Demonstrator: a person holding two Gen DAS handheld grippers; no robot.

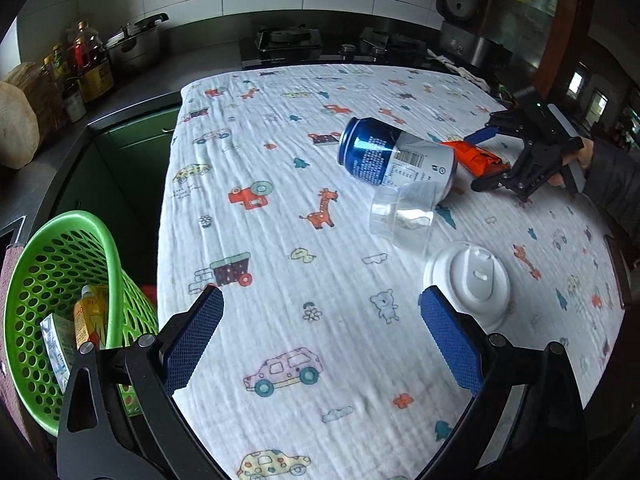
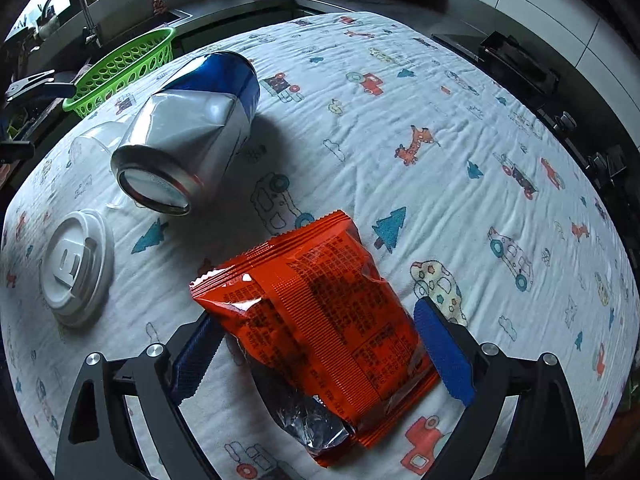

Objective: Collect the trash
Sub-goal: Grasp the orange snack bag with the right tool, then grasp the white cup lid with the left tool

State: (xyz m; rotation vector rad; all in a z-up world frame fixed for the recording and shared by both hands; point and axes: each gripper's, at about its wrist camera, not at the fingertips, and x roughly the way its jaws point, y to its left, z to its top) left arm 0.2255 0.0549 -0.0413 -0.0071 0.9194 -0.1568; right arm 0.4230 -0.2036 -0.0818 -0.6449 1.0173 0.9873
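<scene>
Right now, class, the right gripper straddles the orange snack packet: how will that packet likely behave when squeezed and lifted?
The orange snack packet looks creased and torn open, so it probably crumples and flops rather than holding shape. It lies flat, so it likely weighs little. Its glossy film may slip between the right gripper pads.

The left wrist view looks across the cloth-covered counter [image 1: 280,200] toward the stove, the right wrist view looks closely down toward the sink, and both share the dented blue-and-white metal can [image 1: 396,154] [image 2: 192,132].

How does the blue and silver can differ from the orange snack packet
The can is a dented metal cylinder on its side; the orange packet is a flat, torn-open foil wrapper. The packet lies between the open right gripper fingers; the can lies clear of both grippers. Both rest on the patterned cloth.
</scene>
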